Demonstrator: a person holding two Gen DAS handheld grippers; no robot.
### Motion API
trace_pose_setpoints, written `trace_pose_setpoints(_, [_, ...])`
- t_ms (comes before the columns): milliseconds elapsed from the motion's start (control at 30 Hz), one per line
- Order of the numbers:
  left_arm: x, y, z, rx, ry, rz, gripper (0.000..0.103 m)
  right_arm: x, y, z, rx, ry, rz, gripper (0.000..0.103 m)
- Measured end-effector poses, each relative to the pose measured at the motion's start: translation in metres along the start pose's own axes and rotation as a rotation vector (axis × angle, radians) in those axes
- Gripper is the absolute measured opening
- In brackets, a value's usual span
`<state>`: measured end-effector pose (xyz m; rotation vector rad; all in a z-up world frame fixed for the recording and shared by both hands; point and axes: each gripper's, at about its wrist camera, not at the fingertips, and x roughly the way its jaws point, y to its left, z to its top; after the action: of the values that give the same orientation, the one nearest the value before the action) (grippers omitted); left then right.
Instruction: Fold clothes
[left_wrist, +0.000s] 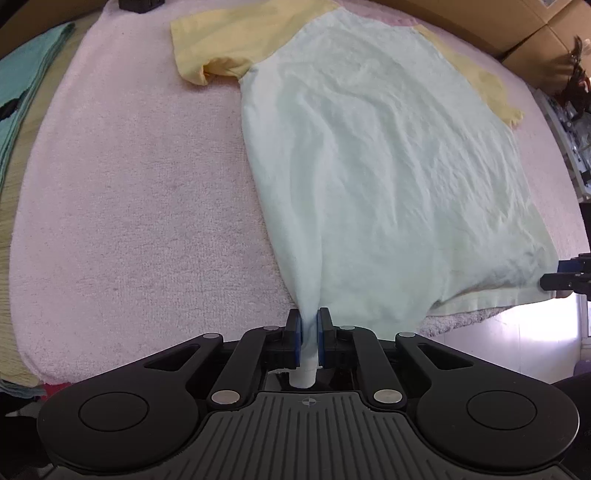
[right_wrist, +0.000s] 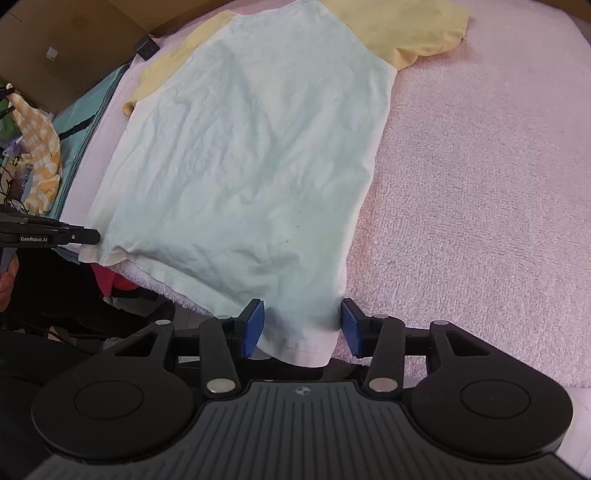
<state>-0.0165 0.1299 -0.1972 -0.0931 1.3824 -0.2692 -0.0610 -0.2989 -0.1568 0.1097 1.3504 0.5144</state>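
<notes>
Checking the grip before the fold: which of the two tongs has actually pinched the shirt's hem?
The left tongs: their blue pads are shut on a bunched corner of the shirt. The right tongs stand open, the hem lying loose between their pads.

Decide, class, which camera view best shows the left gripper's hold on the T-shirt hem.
The left wrist view: the left gripper has its blue pads shut on a bunched corner of the T-shirt. The right wrist view shows only its black tip at the left edge.

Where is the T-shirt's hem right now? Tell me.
The T-shirt lies on the pink towel, hem toward the cameras. The left gripper pinches one hem corner; the other sits between the right gripper's open jaws.
</notes>
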Motion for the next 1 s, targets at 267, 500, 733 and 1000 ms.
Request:
trace_pose_setpoints(267, [-0.014, 0.013, 0.007, -0.031, 0.032, -0.045, 0.001, -0.004, -0.006, 0.006, 0.033, 0.046, 0.078, 0.005])
trace_pose_setpoints(500, [-0.043, 0.027, 0.018, -0.062, 0.093, -0.110, 0.001, -0.035, -0.036, 0.023, 0.310, 0.078, 0.332, 0.005])
trace_pose_setpoints(733, [-0.046, 0.042, 0.033, -0.119, 0.171, -0.153, 0.001, -0.042, -0.067, 0.031, 0.458, 0.141, 0.430, 0.005])
trace_pose_setpoints(1000, [-0.007, 0.031, 0.013, -0.003, 0.235, 0.018, 0.005, -0.008, -0.047, 0.018, 0.171, 0.211, 0.149, 0.006])
